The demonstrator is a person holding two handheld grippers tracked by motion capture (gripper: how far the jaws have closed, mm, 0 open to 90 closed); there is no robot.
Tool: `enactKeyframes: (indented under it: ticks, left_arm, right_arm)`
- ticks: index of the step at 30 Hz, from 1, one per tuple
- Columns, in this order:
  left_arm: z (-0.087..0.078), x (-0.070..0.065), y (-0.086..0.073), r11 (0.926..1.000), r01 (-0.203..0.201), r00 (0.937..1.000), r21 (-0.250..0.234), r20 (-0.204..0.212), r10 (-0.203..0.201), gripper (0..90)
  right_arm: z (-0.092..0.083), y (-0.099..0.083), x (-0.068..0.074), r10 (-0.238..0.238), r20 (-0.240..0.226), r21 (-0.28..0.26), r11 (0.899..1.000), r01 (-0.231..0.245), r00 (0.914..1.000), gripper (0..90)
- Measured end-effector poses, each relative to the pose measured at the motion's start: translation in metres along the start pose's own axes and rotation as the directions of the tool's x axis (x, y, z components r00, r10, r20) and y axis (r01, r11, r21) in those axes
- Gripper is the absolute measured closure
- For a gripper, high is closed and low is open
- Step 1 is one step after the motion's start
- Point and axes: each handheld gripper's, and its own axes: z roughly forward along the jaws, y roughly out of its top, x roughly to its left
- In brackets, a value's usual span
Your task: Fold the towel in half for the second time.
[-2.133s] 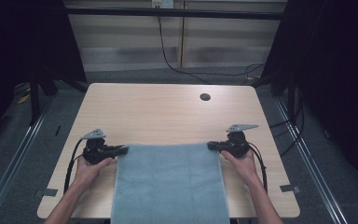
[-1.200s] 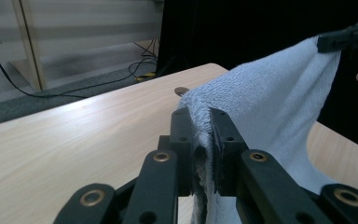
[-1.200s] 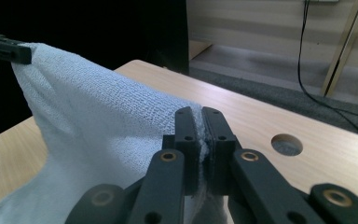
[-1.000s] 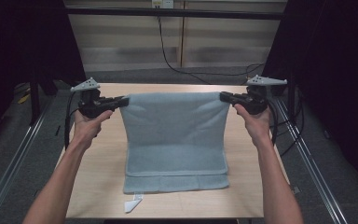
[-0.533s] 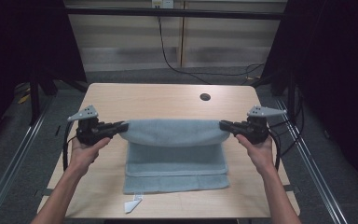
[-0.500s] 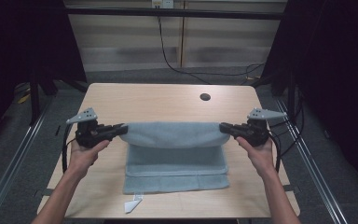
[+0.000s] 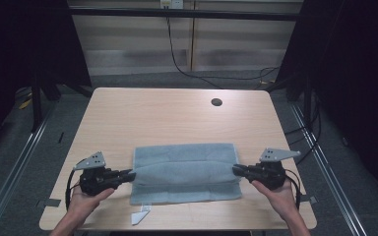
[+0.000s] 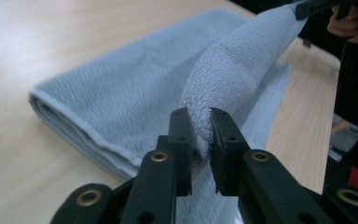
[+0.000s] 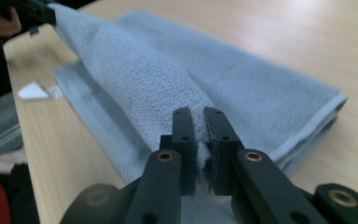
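A grey-blue towel [image 7: 184,172] lies folded on the wooden table [image 7: 177,118], toward its front edge. My left gripper [image 7: 130,174] is shut on the upper layer's left corner, and my right gripper [image 7: 236,169] is shut on its right corner. The held edge stretches between them, raised a little above the lower layer. In the left gripper view the towel [image 8: 135,88] bunches between the black jaws of the left gripper [image 8: 200,114]. In the right gripper view the towel [image 9: 242,79] is pinched in the right gripper [image 9: 199,112]. Both pairs of jaws have just been opening slightly, with cloth still between them.
A small white scrap [image 7: 140,215] lies by the table's front edge, left of centre. A dark round hole [image 7: 216,102] sits in the tabletop at the far right. Bare wood stretches behind the towel. Cables and metal rails run along the floor around the table.
Both hands have come down and toward the front edge, carrying the towel's held edge from high over the table to just above the lower layer. The towel now lies doubled over.
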Motion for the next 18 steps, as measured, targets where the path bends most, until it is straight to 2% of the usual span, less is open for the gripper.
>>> enactKeyframes:
  ticks: [1, 2, 3, 5, 6, 8, 11, 14, 16, 18]
  left_arm:
    - [0.001, -0.001, -0.003, 0.9999, 0.002, 1.0000, 0.016, 0.000, -0.002, 78.7]
    - [0.001, -0.003, -0.006, 0.9997, 0.001, 1.0000, 0.026, 0.008, -0.001, 77.9]
    - [0.002, -0.004, -0.010, 0.9995, 0.007, 0.9999, 0.030, 0.008, -0.007, 77.9]
    - [0.001, -0.005, -0.016, 0.9986, 0.010, 0.9999, 0.053, 0.011, -0.010, 75.4]
    - [0.001, -0.006, -0.019, 0.9984, 0.015, 0.9998, 0.054, 0.013, -0.016, 69.8]
    - [-0.004, -0.009, -0.024, 0.9987, 0.008, 0.9990, 0.050, 0.044, -0.011, 63.3]
    - [-0.005, -0.011, -0.023, 0.9993, 0.011, 0.9986, 0.036, 0.052, -0.013, 54.8]
    - [-0.003, -0.007, -0.018, 0.9993, 0.018, 0.9995, 0.033, 0.024, -0.019, 49.4]
    - [-0.001, -0.003, -0.012, 0.9994, 0.021, 0.9997, 0.028, -0.010, -0.021, 47.6]
    - [0.001, 0.006, -0.004, 0.9994, 0.034, 0.9984, 0.010, -0.046, -0.034, 41.4]
  right_arm:
    - [0.000, 0.000, 0.000, 0.000, 0.000, 0.000, 1.000, 0.000, 1.0000, 83.6]
    - [0.002, -0.011, 0.003, 0.019, -0.018, 0.019, 1.000, -0.018, 0.9997, 81.0]
    - [0.002, -0.011, 0.003, 0.019, -0.018, 0.019, 1.000, -0.018, 0.9997, 81.0]
    - [0.004, -0.023, 0.006, 0.031, -0.019, 0.050, 0.998, -0.030, 0.9993, 77.0]
    - [0.006, -0.033, 0.007, 0.047, -0.025, 0.074, 0.996, -0.045, 0.9986, 73.9]
    - [0.005, -0.038, 0.008, 0.068, -0.031, 0.071, 0.995, -0.065, 0.9972, 70.5]
    - [0.000, -0.036, 0.010, 0.075, -0.034, 0.040, 0.996, -0.073, 0.9966, 67.2]
    - [-0.001, -0.029, 0.008, 0.078, -0.013, 0.016, 0.997, -0.078, 0.9969, 63.8]
    - [-0.001, -0.027, 0.007, 0.083, -0.001, 0.005, 0.997, -0.083, 0.9965, 62.1]
    - [0.000, -0.022, 0.004, 0.088, 0.027, -0.019, 0.996, -0.087, 0.9958, 58.3]
